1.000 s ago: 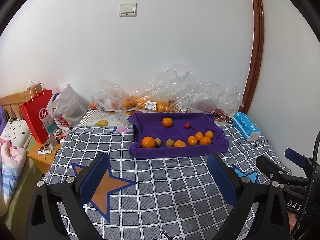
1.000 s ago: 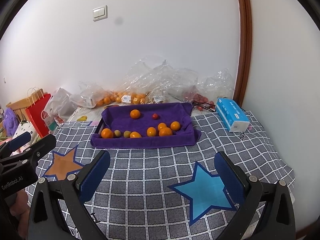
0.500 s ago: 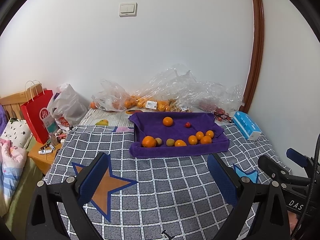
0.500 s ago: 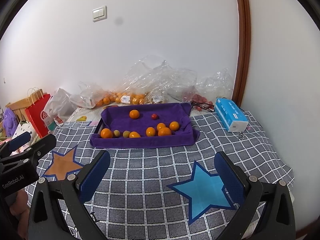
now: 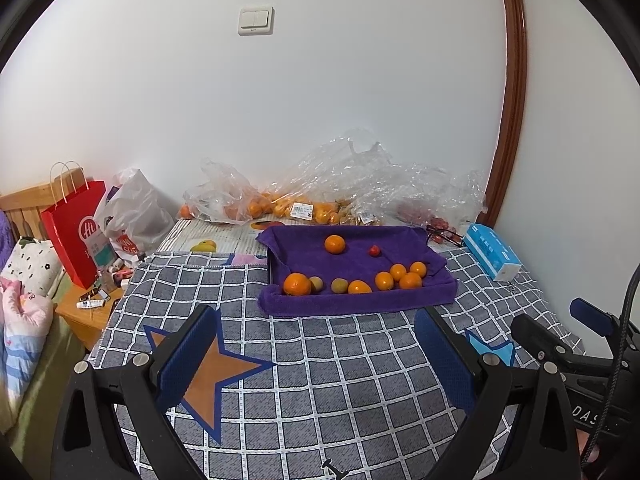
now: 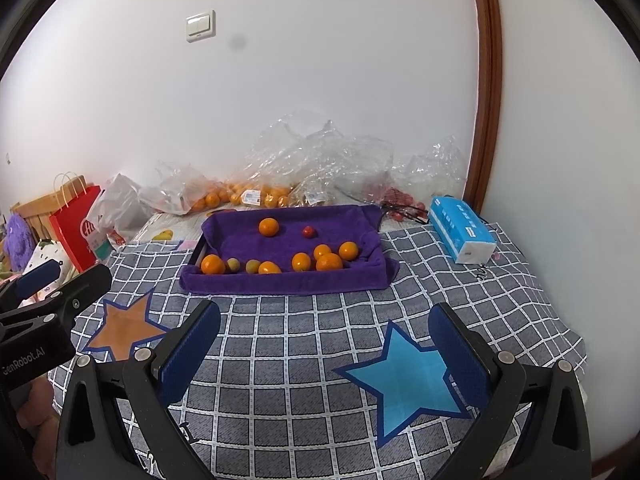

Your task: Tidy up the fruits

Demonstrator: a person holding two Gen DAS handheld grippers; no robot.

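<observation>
Oranges (image 5: 360, 287) on purple towel (image 5: 352, 264); plastic bags (image 5: 360, 184) behind, tissue pack (image 5: 492, 258) beside

A home bedroom: a bed under a checked star-print cover (image 5: 320, 360), pillows (image 5: 28, 268) at the left edge, a wooden headboard (image 5: 20, 204) behind, a wall switch (image 5: 256, 21) at upper centre.

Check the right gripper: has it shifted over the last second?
Yes. The right gripper has backed off slightly: the purple tray sits a bit higher and smaller in the right wrist view.
</observation>
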